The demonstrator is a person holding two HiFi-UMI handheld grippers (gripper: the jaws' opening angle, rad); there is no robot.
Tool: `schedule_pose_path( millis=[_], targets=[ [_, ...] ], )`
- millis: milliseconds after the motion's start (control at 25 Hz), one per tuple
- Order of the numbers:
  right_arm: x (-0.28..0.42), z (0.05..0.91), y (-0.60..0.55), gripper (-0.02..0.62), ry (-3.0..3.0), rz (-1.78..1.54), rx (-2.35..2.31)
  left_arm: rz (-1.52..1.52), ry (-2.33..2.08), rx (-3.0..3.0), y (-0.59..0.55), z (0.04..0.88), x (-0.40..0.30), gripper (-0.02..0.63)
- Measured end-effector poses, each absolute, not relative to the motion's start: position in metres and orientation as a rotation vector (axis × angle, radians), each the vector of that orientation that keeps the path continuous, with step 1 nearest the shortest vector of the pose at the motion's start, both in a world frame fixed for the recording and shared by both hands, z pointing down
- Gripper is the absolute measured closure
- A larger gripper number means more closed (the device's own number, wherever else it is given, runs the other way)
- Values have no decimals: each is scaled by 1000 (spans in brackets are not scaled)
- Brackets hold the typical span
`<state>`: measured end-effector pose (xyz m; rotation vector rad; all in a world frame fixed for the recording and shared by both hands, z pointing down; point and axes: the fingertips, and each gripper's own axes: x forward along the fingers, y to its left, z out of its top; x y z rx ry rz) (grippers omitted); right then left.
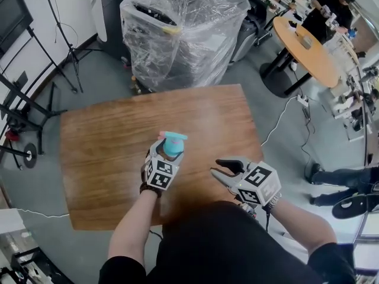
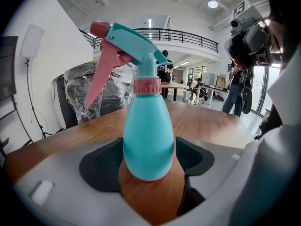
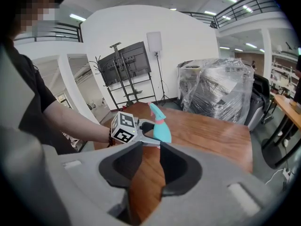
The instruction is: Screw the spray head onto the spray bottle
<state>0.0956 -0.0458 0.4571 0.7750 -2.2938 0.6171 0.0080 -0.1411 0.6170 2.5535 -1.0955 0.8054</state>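
Head view: my left gripper (image 1: 166, 155) is closed around the teal spray bottle (image 1: 173, 148) over the wooden bench (image 1: 106, 152). My right gripper (image 1: 220, 169) sits to its right, apart from it.

Left gripper view: both pads meet the bottle's belly. The bottle is upright, with the spray head (image 2: 127, 36) seated on the neck at a pink collar (image 2: 147, 86). I cannot confirm that the base touches the bench.

Right gripper view: my jaws are partly parted and hold nothing; only bench shows in the gap. The bottle is ahead, in the left gripper.
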Motion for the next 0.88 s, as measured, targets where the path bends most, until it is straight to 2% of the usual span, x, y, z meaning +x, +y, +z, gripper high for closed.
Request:
schedule_pose_path(
  millis=[280,480,600,720,880],
  targets=[
    [102,465,-37,489,-2308,629,739,857,-1133,2525,-130,619,2,206],
    [98,465,-37,489,-2353,624,719,809,-1202,2493,-114,603,-9,227],
    [93,467,-41,526,-2388,610,723,740,-1257,2464,-98,578,-16,304],
    [87,468,-44,603,-2428,600,726,646,-1319,2400,-78,549,-18,444],
    [79,468,-46,603,-2487,623,703,474,-1365,2332,-58,508,-7,549]
  ],
)
